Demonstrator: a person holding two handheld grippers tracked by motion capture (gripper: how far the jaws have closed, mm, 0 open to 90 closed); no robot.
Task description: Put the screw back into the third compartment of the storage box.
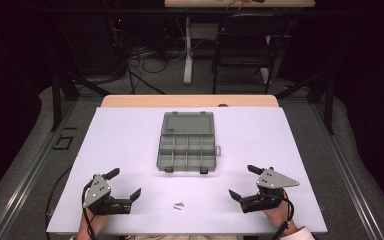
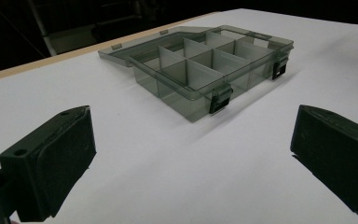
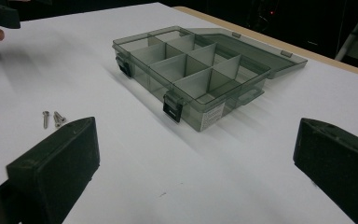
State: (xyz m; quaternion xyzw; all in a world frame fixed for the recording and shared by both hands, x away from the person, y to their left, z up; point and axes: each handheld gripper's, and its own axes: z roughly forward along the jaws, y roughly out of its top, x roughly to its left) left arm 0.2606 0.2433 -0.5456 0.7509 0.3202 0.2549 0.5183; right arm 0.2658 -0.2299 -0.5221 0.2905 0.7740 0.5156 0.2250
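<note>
so i keep both tongs, left (image 1: 123, 186) and right (image 1: 242, 181), wide and empty, flanking the screws (image 1: 179, 205) at six o'clock of the open organizer box (image 1: 186, 148), ready for sorting.

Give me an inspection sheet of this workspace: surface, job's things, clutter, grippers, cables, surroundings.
Surface: white table top with a pale wooden strip along the far edge.
Job's things: smoky transparent plastic compartment box, lid laid open flat on the far side, two black latches on the near wall, compartments look empty; small silver screws lying loose near the front edge, apart from the box.
Clutter: nothing seen.
Grippers: left gripper and right gripper rest near the front corners, jaws wide apart, holding nothing.
Cables: a black cable trails off the table's left side; tangled cables on the floor beyond.
Surroundings: dark room, black chair and a desk leg behind the table.
</note>
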